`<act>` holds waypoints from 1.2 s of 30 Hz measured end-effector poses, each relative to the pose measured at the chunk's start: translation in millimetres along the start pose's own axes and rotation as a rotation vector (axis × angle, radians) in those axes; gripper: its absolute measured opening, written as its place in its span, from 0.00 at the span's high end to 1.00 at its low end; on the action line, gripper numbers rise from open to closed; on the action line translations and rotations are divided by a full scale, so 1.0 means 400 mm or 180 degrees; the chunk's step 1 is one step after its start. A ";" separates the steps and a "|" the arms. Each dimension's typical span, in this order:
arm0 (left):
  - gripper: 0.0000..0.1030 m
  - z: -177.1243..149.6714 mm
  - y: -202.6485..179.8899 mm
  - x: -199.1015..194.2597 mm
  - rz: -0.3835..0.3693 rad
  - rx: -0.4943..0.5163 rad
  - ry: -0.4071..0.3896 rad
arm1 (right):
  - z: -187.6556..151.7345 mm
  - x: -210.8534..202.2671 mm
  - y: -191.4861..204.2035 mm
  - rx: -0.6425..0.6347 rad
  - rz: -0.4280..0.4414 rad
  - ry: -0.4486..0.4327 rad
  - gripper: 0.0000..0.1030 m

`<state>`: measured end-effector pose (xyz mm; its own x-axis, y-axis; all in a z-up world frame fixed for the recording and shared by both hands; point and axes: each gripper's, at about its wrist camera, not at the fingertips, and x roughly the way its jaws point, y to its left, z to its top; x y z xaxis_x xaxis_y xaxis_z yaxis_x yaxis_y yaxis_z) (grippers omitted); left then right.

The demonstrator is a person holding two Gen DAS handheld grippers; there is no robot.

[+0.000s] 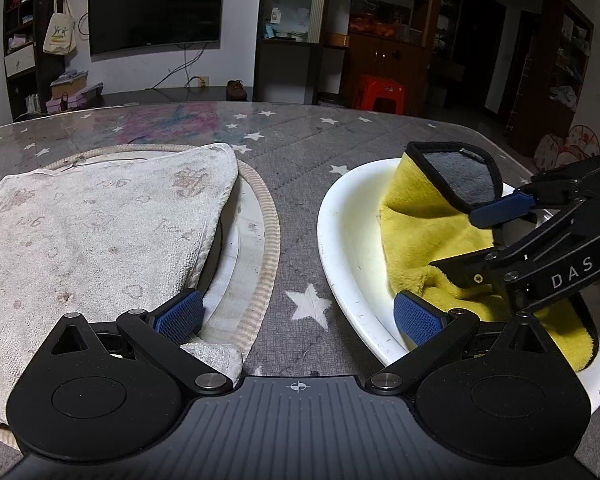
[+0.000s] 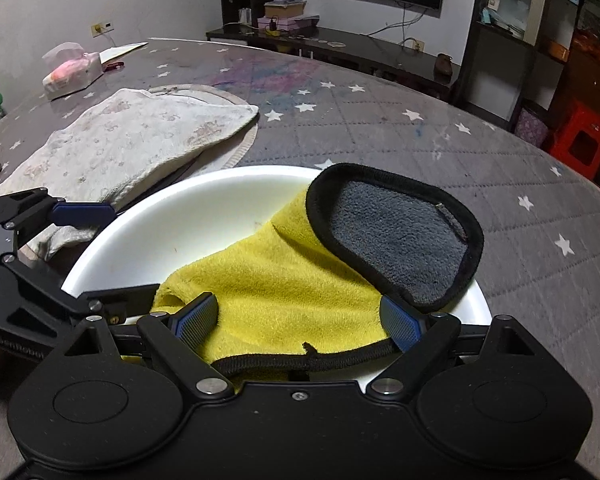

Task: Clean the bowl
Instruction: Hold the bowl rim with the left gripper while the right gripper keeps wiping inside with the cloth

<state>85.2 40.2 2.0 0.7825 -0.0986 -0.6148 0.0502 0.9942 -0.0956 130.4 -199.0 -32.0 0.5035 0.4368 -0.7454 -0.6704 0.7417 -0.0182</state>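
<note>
A white bowl stands on the star-patterned table. A yellow cloth with a grey, black-hemmed flap lies bunched inside it, the flap draped over the far rim. My right gripper is down in the bowl and open wide. The cloth sits between its blue pads without being squeezed. My left gripper is open too and straddles the bowl's near-left rim, one finger inside the bowl and the other over the towel.
A stained white towel lies on a round ribbed mat left of the bowl. A tissue pack and papers sit at the table's far left. A red stool stands beyond the table edge.
</note>
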 end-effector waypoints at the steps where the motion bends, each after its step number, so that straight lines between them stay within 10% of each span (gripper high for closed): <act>1: 0.00 0.000 0.000 0.000 0.0000 0.0000 0.0000 | 0.001 0.002 0.000 -0.0017 0.0016 -0.0008 0.13; 36: 0.00 0.000 0.004 0.007 0.0009 0.0014 0.0005 | -0.097 -0.111 0.037 -0.0153 0.0049 0.0288 0.15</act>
<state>87.7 41.7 0.1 0.7817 -0.0957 -0.6163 0.0506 0.9946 -0.0903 77.1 -227.3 -25.3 0.4432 0.3985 -0.8030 -0.7041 0.7092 -0.0366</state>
